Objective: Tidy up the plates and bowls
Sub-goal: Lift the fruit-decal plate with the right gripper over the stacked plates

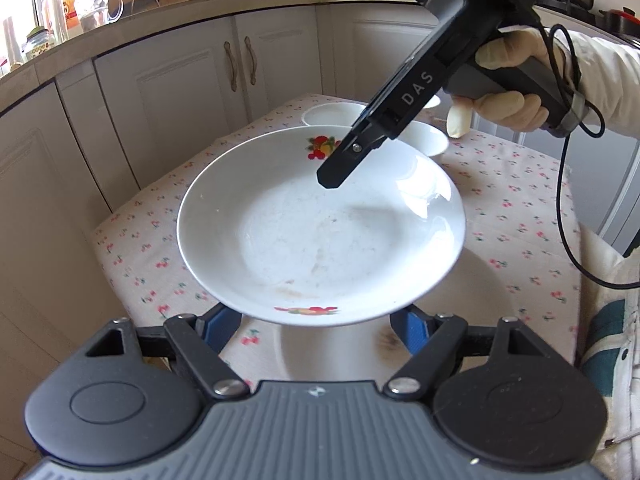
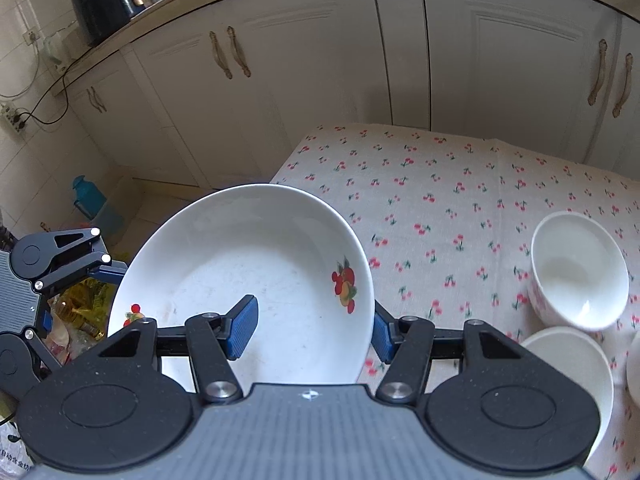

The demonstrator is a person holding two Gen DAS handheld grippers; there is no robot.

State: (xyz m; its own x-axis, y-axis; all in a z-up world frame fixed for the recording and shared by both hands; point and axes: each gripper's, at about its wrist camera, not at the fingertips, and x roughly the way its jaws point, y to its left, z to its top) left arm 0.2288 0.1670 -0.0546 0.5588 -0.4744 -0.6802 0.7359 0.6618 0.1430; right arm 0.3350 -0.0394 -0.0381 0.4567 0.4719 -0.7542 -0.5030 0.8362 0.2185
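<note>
- Cream cabinet doors [image 2: 280, 100] are filling the background, with a cluttered kitchen counter [image 1: 168, 4] running above them and pale floor tiles [image 2: 160, 208] showing below.
- A cherry-print cloth is covering the tabletop [image 2: 440, 184], which is standing just in front of the cabinets.
- The white plate [image 1: 312, 232], fruit motifs on its rim, is hanging in the air between the two grippers. The left wrist view is showing its shadow on the cloth. The right wrist view is showing it out past the tabletop's left edge, over the floor.
- The plate is round, so no long axis is mattering. What is counting is that it is lying directly ahead of both sets of fingers, one gripper at each opposite rim, so any set-down is looking like a two-handed job.
- Two white bowls, one upright and deep [image 2: 580, 276] and one nearer the camera [image 2: 572, 364], are sitting on the cloth to the right of the plate, well apart from it. That is probably where the stacking is heading.
- The right gripper [image 2: 308, 328], held by a gloved hand [image 1: 508, 100], is clamping the plate's rim, with one finger inside the well and the other behind the outer wall.
- The left gripper [image 1: 312, 328] is standing roughly half open, with its blue pads tucked under the near rim. The plate is hiding them, so I cannot tell whether they are gripping it or only sitting beneath it.
</note>
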